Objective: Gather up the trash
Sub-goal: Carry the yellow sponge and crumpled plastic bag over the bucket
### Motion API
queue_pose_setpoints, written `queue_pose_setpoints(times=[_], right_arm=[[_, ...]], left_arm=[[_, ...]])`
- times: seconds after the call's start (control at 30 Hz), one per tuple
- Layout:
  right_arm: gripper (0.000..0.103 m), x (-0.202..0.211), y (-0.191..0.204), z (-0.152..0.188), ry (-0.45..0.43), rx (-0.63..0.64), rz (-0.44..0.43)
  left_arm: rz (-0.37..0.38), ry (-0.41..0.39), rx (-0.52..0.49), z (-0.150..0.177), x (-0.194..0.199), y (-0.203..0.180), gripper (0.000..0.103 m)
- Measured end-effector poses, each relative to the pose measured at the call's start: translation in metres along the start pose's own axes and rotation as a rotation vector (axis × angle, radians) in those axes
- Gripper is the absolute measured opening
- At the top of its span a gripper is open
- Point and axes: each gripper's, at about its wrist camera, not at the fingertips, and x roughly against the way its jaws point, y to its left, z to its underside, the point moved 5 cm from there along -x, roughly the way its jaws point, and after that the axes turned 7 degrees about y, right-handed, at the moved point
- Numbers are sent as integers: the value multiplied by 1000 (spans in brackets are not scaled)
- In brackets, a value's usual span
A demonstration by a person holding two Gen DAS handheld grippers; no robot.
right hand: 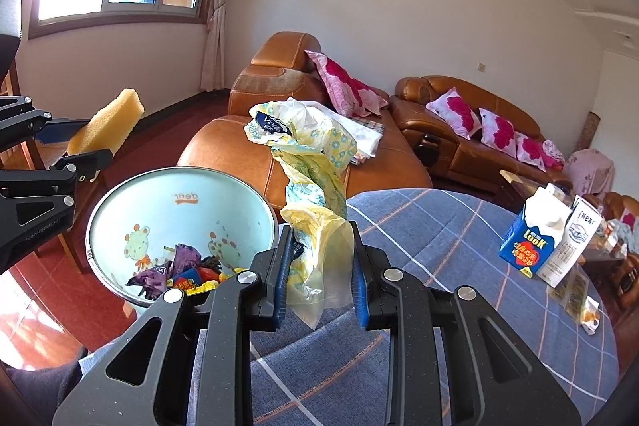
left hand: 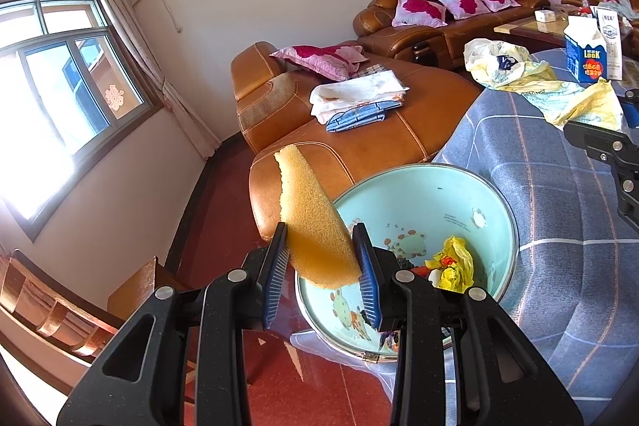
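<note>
The left tongs (left hand: 321, 250) are closed on a yellow sponge (left hand: 309, 214), both blue pads pressing its lower part, so that the sponge sticks up and tilts leftward above the near rim of the bin. The right tongs (right hand: 321, 254) are clamped on the lower end of a crumpled yellow plastic bag (right hand: 315, 186); the rest of the bag trails up and away across the tabletop (right hand: 439, 246), which wears a blue checked cloth.

Just beside the tabletop's edge stands the pale turquoise bin (left hand: 423, 194), printed with cartoon animals. At its bottom lies a heap of wrappers (right hand: 179, 270), purple, red and yellow among them.

Further along the tabletop, to the right, a blue milk carton (right hand: 533, 234) marked "LOOK" stands upright, touching a white carton (right hand: 569, 242) at its side. A small wrapper (right hand: 589, 316) lies near the far right edge.

Beyond the tabletop sits a brown leather sofa (left hand: 359, 130) with folded cloths (left hand: 355, 98) on its seat and pink flowered cushions (left hand: 419, 10) along its back. A window (left hand: 60, 74) lights the far wall.
</note>
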Motion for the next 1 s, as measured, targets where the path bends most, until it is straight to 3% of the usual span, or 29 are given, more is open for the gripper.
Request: queue_pose_setpoints(times=[1.0], right_arm=[[27,-11,16,-8,4,44,-35]], left_arm=[[-27,19,10,-1,-9,14,34]])
